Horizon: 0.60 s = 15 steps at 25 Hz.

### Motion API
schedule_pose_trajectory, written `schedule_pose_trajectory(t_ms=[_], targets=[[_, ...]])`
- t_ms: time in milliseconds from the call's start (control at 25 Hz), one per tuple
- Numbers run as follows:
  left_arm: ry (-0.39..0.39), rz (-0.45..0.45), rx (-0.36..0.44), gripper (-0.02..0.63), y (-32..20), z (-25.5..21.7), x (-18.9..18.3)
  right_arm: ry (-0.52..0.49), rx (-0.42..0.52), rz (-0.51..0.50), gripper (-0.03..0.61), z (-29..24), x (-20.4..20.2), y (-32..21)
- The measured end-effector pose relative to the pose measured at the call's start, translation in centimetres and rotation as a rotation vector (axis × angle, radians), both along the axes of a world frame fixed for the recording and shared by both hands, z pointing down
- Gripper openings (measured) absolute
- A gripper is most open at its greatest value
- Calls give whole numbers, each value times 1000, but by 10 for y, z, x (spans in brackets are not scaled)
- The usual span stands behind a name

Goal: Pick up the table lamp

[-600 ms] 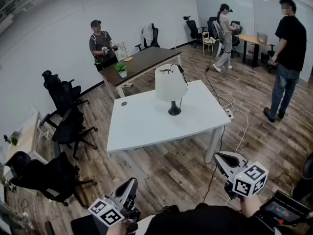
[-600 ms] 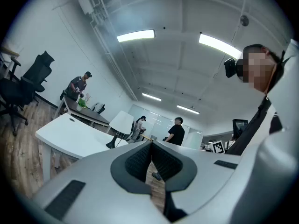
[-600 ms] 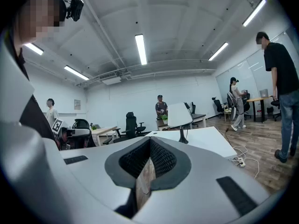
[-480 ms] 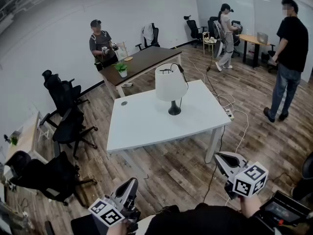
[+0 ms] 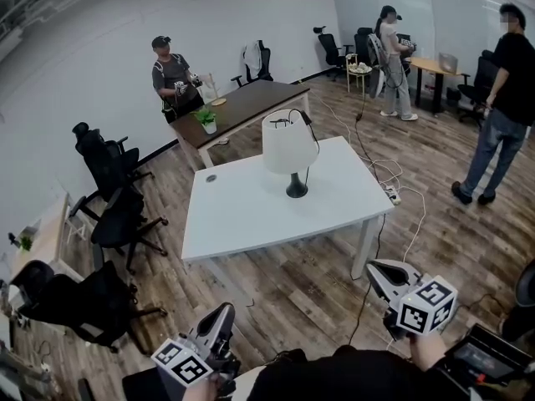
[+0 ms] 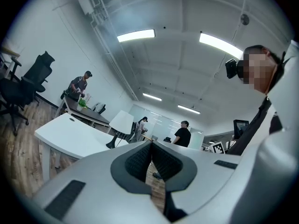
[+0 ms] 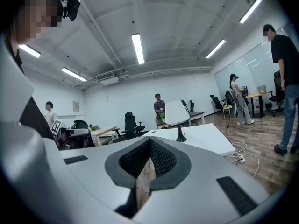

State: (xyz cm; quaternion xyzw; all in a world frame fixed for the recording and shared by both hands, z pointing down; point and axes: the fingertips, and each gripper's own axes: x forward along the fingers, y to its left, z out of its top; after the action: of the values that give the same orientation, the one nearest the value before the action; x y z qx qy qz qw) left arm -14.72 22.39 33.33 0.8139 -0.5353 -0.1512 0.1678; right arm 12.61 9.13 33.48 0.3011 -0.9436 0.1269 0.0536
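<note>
A table lamp (image 5: 290,148) with a white shade and a black base stands upright on the white table (image 5: 251,211), toward its far side; its black cord trails off the table's right. It also shows small in the left gripper view (image 6: 119,126) and in the right gripper view (image 7: 177,116). My left gripper (image 5: 224,314) is at the bottom left of the head view, shut and empty, well short of the table. My right gripper (image 5: 374,271) is at the bottom right, also shut and empty, near the table's front right corner but apart from it.
Black office chairs (image 5: 117,215) stand left of the table. A dark desk (image 5: 242,107) with a potted plant (image 5: 207,119) is behind it, with a person (image 5: 173,75) there. Two more people (image 5: 501,107) stand at the right. A power strip and cables (image 5: 393,192) lie on the wooden floor.
The person at the far right has stepped further right, and the one by the back desk has shifted slightly. Both grippers and the lamp stay where they were.
</note>
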Motion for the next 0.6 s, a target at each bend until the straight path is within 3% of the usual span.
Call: schedule_pose_trajectory(t_ms=[280, 440, 600], targets=[[-46, -66, 64, 14, -14, -9, 9, -10, -24, 23, 15, 8, 18, -15], [-63, -85, 55, 15, -21, -1, 20, -21, -47, 21, 15, 17, 33, -21], [-29, -83, 48, 15, -17, 12, 39, -11, -56, 1, 15, 31, 44, -22]])
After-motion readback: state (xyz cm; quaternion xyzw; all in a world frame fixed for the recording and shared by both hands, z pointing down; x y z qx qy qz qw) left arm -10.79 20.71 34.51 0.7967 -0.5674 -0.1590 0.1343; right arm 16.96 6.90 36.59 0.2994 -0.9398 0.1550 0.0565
